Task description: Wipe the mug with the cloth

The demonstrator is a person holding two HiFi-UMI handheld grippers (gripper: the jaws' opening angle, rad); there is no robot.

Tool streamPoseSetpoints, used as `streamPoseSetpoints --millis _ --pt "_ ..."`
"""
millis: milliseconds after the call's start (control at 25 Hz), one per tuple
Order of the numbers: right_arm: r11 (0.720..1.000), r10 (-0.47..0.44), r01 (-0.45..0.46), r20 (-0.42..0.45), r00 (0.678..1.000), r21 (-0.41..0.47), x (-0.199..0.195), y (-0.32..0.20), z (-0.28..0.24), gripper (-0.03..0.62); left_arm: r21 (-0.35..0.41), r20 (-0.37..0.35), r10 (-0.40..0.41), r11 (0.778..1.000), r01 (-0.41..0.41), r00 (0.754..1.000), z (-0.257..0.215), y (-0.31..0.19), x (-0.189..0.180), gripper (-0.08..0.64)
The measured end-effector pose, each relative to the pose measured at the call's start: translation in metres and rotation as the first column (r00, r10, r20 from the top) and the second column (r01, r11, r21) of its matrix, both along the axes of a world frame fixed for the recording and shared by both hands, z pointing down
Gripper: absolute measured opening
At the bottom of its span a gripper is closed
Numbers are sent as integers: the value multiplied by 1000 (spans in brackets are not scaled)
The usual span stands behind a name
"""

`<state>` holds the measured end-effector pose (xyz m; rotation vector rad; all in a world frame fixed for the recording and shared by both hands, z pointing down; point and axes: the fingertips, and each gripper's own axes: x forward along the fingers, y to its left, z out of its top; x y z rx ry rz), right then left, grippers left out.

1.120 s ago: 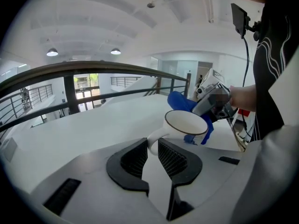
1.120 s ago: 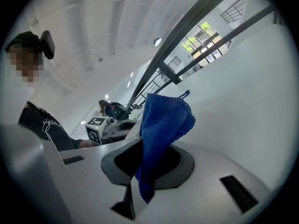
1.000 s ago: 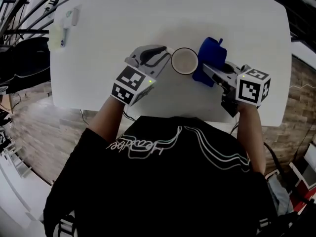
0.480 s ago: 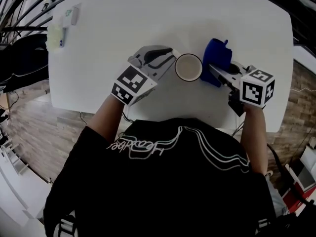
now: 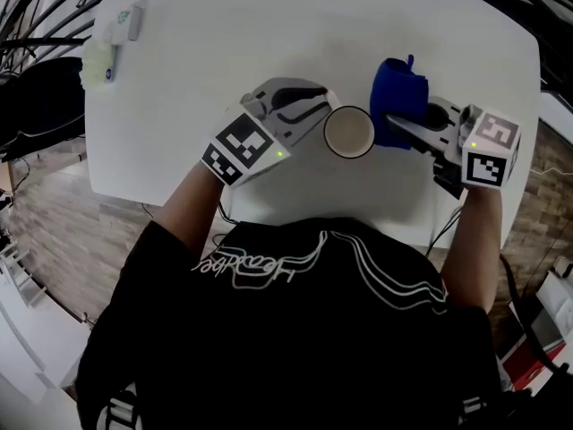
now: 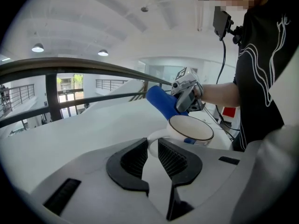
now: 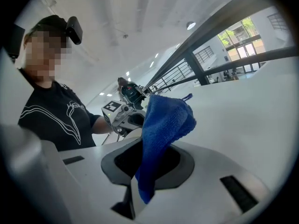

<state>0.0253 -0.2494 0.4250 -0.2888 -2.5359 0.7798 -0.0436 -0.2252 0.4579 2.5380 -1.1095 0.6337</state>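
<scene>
Two claws, each held in one of a person's hands, work over a white counter (image 5: 269, 43), seen from above. A white mug (image 5: 349, 133) with a dark rim stands upright near the counter's middle, its open mouth facing up.

The left claw (image 5: 313, 115) comes in from the mug's 9 o'clock side. In the left gripper view, this claw (image 6: 150, 146) is clenched, its two ribbed black jaws close together. The mug's (image 6: 190, 130) white handle is caught between their tips.

The right claw (image 5: 398, 125) reaches in from the mug's 3 o'clock side. It grasps a blue cloth (image 5: 398, 101), which bunches up at the mug's 2 to 3 o'clock edge. The cloth is right against the mug's outer wall or just beside it; which one is not clear. In the right gripper view, this claw (image 7: 149, 164) is clamped on the cloth (image 7: 163, 125). The cloth rises from between the jaws in a thick fold, and a short tail hangs below them. The left gripper view shows the cloth (image 6: 161, 101) slanting down to the far side of the mug's rim.

A few small pale items (image 5: 116, 34) lie well apart, at the counter's 10 o'clock corner. The person's black shirt (image 5: 295, 330) with white line print fills the 6 o'clock part of the head view.
</scene>
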Motion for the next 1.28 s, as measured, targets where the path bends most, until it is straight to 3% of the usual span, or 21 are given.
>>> streamPoseSetpoints --millis 400,640,800,1040,1280 --pt "975 -209 210 -10 978 75 -19 5 7 51 2 -40 53 999 -53 998 0 -7 5 77" --pt "955 -272 280 -92 958 98 -32 6 25 51 -8 -55 71 997 -71 996 1 -11 10 71" --pt "958 -262 274 -140 955 78 -43 6 41 51 -11 -71 73 997 -74 995 4 -13 5 69" --pt "971 -219 230 -143 965 65 -48 5 45 51 -3 -73 84 996 -85 994 7 -15 3 63" --pt "994 -63 73 -126 990 78 -30 -7 38 51 18 -63 108 994 -107 992 4 -18 12 51"
